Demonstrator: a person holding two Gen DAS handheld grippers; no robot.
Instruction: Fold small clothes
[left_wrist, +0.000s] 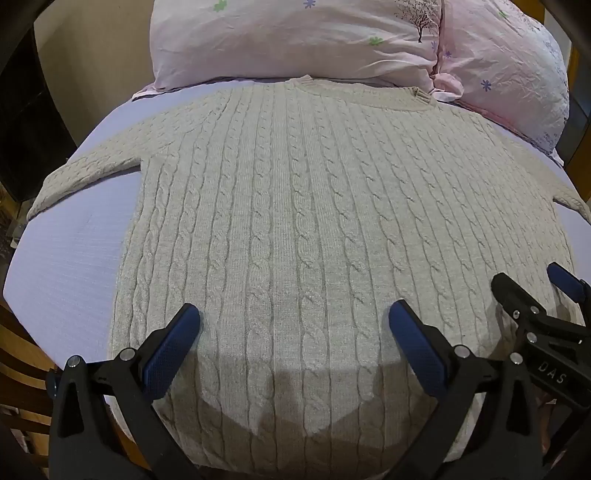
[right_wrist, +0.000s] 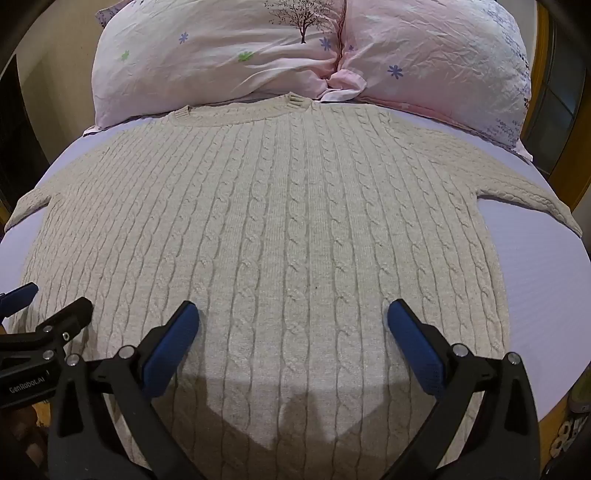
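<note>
We see the cable-knit sweater (left_wrist: 295, 206) lying flat on the bed (left_wrist: 74, 258), hem toward us, collar toward the pillows (right_wrist: 295, 48) (long axis straight ahead). Left gripper (left_wrist: 294, 325) and right gripper (right_wrist: 293, 325) hover over the hem, jaws spread, grasping nothing; each sleeve reaches its bed edge.

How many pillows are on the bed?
2. One pink pillow with a tree print sits behind the sweater's collar, toward the left. The other pillow is beside it on the right, touching it. More could be hidden behind them.
</note>
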